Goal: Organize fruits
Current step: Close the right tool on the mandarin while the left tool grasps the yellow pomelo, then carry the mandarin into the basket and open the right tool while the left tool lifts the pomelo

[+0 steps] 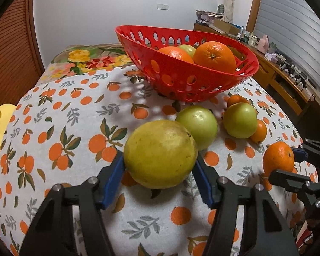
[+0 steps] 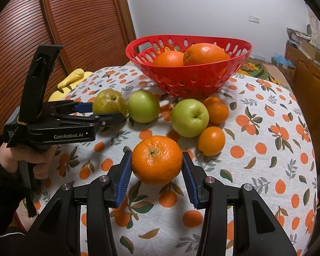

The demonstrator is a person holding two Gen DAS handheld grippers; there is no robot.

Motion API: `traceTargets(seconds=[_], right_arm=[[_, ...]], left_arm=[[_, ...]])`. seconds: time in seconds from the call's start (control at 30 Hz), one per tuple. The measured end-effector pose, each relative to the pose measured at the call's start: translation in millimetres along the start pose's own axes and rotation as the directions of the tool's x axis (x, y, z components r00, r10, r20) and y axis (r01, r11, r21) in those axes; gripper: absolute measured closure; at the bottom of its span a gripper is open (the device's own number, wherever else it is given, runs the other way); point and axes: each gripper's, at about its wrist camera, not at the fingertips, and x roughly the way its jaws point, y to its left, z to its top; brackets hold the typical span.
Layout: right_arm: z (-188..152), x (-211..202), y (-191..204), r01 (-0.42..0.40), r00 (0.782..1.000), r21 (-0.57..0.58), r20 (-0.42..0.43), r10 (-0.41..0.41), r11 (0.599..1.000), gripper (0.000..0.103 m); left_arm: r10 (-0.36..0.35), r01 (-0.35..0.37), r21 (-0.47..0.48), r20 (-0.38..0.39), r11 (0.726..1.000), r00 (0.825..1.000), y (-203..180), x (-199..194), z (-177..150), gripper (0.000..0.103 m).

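Observation:
My left gripper [image 1: 160, 166] is shut on a yellow-green pear [image 1: 160, 153], just above the cloth; it shows from the side in the right wrist view [image 2: 100, 112] with the pear [image 2: 108, 103]. My right gripper [image 2: 156, 164] is shut on a tangerine [image 2: 156, 160], also seen at the right in the left wrist view [image 1: 278, 159]. A red perforated basket [image 1: 181, 76] [image 2: 192, 79] at the table's far side holds two oranges [image 2: 204, 53] and a green fruit [image 1: 186, 49]. Two green apples [image 2: 189, 117] [image 2: 143, 106] and two small tangerines [image 2: 211, 140] lie before the basket.
The table has a white cloth printed with oranges [image 2: 266, 149]. A yellow object [image 2: 70, 79] lies at the table's far left edge. A wooden slatted door [image 2: 74, 21] stands behind, and a cluttered wooden sideboard [image 1: 277, 70] runs along the right.

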Motion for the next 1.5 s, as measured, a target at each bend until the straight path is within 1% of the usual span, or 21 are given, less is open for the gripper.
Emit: traceTargets(seconds=[0.13, 0.43, 0.83, 1.0, 1.2, 1.4, 1.5], right_arm=[[1.8, -2.5, -0.2, -0.003, 1.000, 0.002, 0.009, 0.003, 1.000, 0.057], [12.0, -19.3, -0.2, -0.004, 0.999, -0.002, 0.053, 0.004, 1.000, 0.057], [31.2, -47.2, 2.2, 0.011, 0.992, -0.023, 0.126, -0.008, 1.000, 0.057], [45.2, -47.0, 1.3, 0.020, 0.988, -0.038, 0.152, -0.014, 0.999, 0.057], [64.0, -41.0, -5.6, 0.027, 0.987, -0.045, 0.160, -0.019, 0.999, 0.057], [80.7, -31.5, -14.1, 0.023, 0.988, -0.049, 0.154, -0.015, 0.999, 0.057], [88.4, -22.8, -18.3, 0.022, 0.989, -0.055, 0.147, -0.013, 0.998, 0.057]], left_arm=[[0.005, -0.005, -0.002, 0.022, 1.000, 1.000, -0.4, -9.3, -2.5, 0.041], [-0.010, 0.010, 0.001, 0.081, 1.000, 0.997, -5.8, -39.9, 0.8, 0.041], [-0.032, 0.030, 0.016, 0.165, 0.999, 0.986, -16.6, -77.0, 13.1, 0.041], [-0.034, 0.031, 0.020, 0.175, 0.999, 0.984, -16.8, -82.0, 16.7, 0.041], [-0.038, 0.034, 0.020, 0.187, 0.999, 0.982, -13.4, -84.4, 24.3, 0.041], [-0.051, 0.049, 0.018, 0.200, 0.999, 0.979, -10.9, -81.3, 42.2, 0.041], [-0.049, 0.045, 0.025, 0.210, 0.999, 0.976, -11.6, -78.3, 53.0, 0.041]])
